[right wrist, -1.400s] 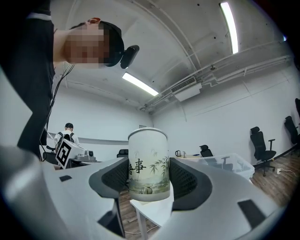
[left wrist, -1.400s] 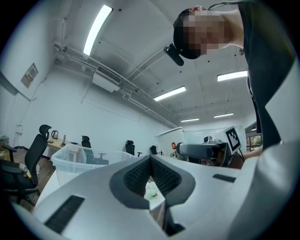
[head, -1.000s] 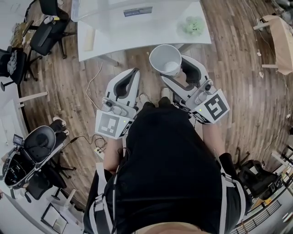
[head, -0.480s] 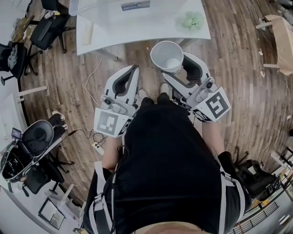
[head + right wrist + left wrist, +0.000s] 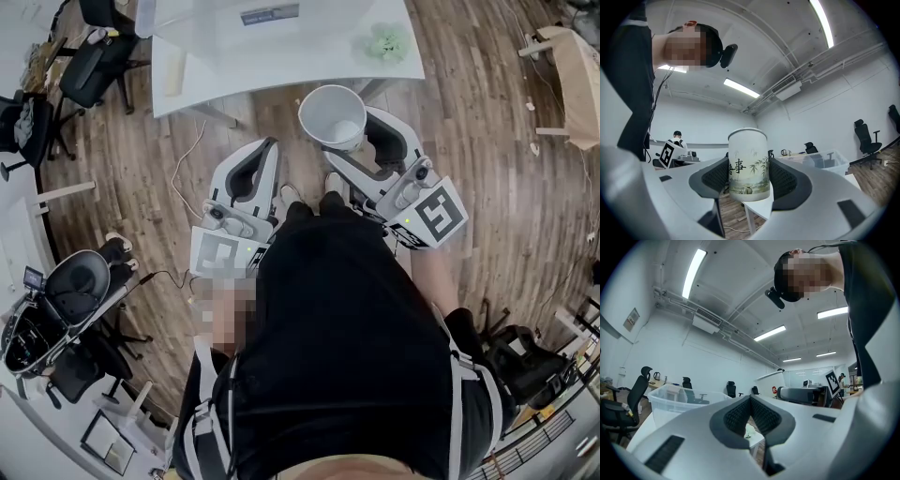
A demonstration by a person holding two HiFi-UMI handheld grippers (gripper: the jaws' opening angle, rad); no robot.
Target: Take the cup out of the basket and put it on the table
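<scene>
Right gripper clamped on painted white cup, now slightly further left, rim by table edge. Left gripper closed, empty, unmoved.

The cup looks smooth and shiny. The right gripper has bumpy black pads. The floor is wood planks.

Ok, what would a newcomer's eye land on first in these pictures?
First, the white ceramic cup with painted bamboo and black characters, clamped upright between the fingers of the right gripper and held up near the edge of the white table. Next, the left gripper, its fingers together on nothing, raised beside it over the brown wood floor.
</scene>
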